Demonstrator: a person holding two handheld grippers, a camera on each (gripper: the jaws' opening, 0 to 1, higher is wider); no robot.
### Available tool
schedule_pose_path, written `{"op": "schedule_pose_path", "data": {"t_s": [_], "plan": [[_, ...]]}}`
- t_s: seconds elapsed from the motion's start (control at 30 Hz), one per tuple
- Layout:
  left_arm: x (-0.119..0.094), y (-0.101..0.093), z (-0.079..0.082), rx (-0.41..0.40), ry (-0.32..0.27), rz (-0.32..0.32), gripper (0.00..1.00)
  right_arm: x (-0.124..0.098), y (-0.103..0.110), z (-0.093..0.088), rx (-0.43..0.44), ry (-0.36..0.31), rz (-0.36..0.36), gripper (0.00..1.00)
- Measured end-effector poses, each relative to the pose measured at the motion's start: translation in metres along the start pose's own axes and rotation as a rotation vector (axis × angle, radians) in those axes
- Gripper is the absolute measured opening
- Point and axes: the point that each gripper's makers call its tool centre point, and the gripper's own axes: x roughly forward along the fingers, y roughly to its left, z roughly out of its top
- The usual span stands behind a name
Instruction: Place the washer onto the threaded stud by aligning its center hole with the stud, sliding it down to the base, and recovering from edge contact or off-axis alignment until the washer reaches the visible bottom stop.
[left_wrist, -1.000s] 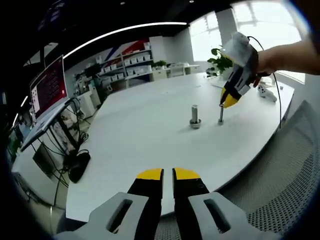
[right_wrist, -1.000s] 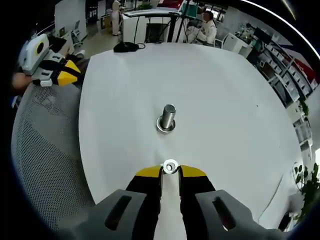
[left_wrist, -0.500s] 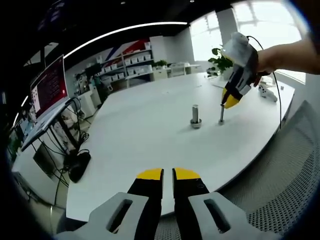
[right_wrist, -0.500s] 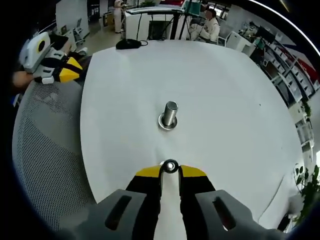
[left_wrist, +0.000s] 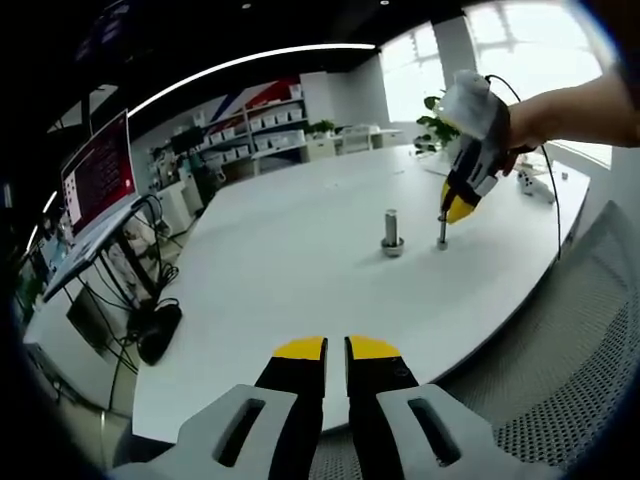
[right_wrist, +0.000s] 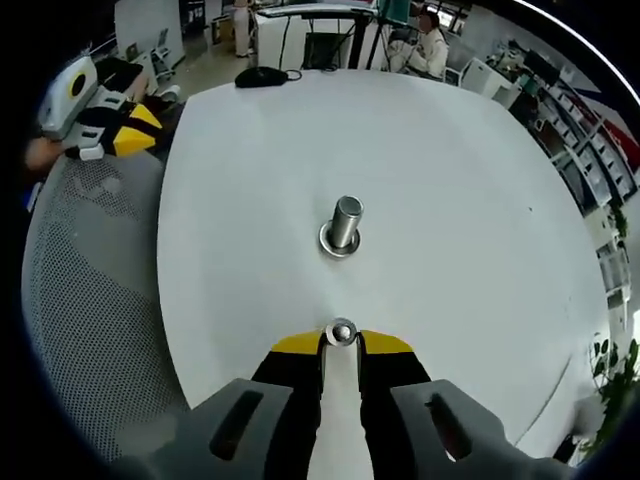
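While the washer (right_wrist: 341, 332) is pinched between the tips of the right tongs (right_wrist: 341, 341), just above the white worktop (right_wrist: 450, 200) and near the upright threaded stud (right_wrist: 345, 222), the left tongs (left_wrist: 335, 348) are held narrow and empty, so alignment and sliding down are judged left undone.

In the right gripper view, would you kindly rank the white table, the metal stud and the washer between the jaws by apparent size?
1. white table, by far the largest.
2. metal stud with its base.
3. washer, smallest, though it sits nearest the camera at the right gripper.
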Motion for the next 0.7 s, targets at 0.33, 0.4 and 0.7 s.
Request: {"op": "schedule_pose_path", "data": {"t_s": [0.33,0.4,0.7], "plan": [[0.001,0.000,-0.002,0.001,0.009,0.001,0.05,0.020,0.004,-0.008,-0.009,0.047,0.032,0.14],[0.002,0.000,-0.003,0.001,0.012,0.001,0.05,0.023,0.005,-0.010,-0.013,0.062,0.037,0.13],[0.003,-0.001,-0.004,0.006,0.024,-0.007,0.05,0.026,0.007,-0.023,0.010,0.093,0.049,0.09]]}}
